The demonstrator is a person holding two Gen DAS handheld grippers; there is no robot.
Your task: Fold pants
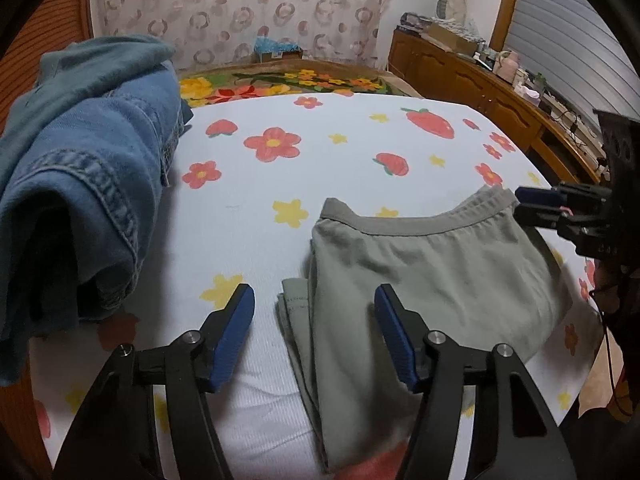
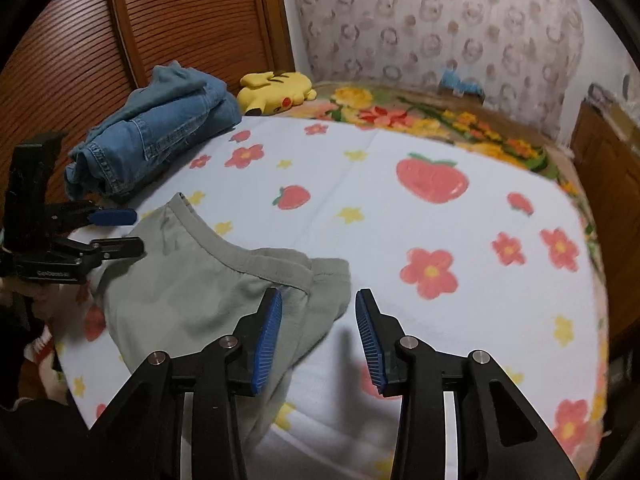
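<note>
Grey-green pants (image 1: 432, 268) lie folded on the flowered bed sheet (image 1: 248, 216), waistband to the far side. My left gripper (image 1: 314, 300) is open and empty, low over the near left edge of the pants. My right gripper (image 2: 318, 304) is open and empty, just above the pants' right end (image 2: 192, 292) near the waistband corner. In the left wrist view the right gripper (image 1: 532, 204) shows at the right edge by the waistband. In the right wrist view the left gripper (image 2: 120, 232) shows at the left, open.
A pile of blue denim clothes (image 1: 88, 184) sits on the bed's left side, also in the right wrist view (image 2: 156, 136). A yellow plush toy (image 2: 276, 90) lies at the head of the bed. A wooden cabinet (image 1: 480, 80) stands right; slatted wooden doors (image 2: 140, 28) left.
</note>
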